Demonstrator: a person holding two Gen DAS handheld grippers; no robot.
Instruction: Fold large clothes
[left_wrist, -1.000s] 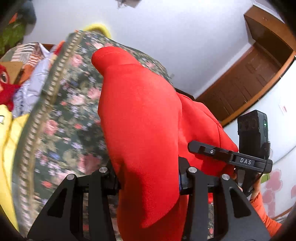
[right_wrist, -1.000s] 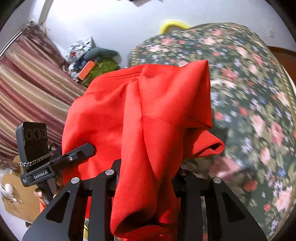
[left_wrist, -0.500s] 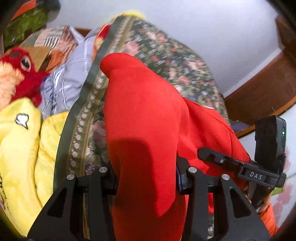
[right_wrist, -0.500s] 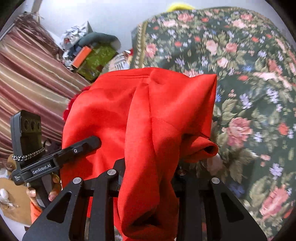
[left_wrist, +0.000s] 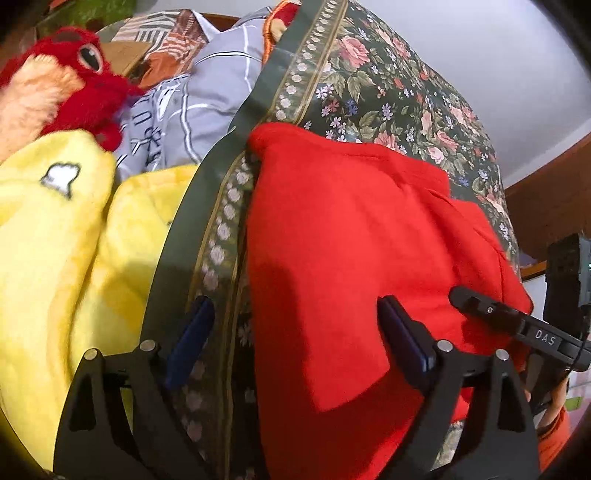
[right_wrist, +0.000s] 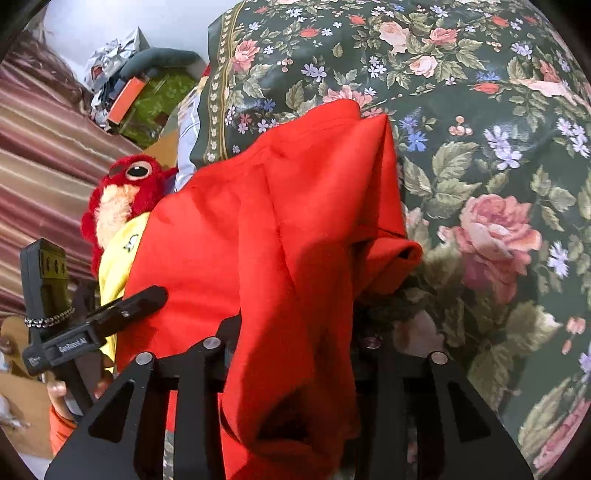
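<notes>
A red garment (left_wrist: 351, 240) lies bunched on the floral bedspread (left_wrist: 388, 92). My left gripper (left_wrist: 293, 302) hangs just over it, its jaws opening wide. The garment's edge sits between the blue pads (left_wrist: 192, 332), and the left pad is clear of the cloth. In the right wrist view a thick fold of the red garment (right_wrist: 277, 221) drapes over my right gripper (right_wrist: 299, 328) and hides its pads. Those jaws are opening, with the fold still bunched between them. Each gripper shows in the other's view, at the garment's far side.
A yellow plush blanket (left_wrist: 55, 240), a red plush toy (left_wrist: 74, 85) and a grey striped shirt (left_wrist: 192, 110) are piled left of the bedspread. A striped curtain (right_wrist: 44, 147) and boxed clutter (right_wrist: 140, 92) stand beyond. The floral cover (right_wrist: 480, 147) stretches bare to the right.
Both grippers sank toward the bed, bringing the red garment down onto the floral cover. The left jaws spread wide and let go of the cloth. The right still has its fold.
</notes>
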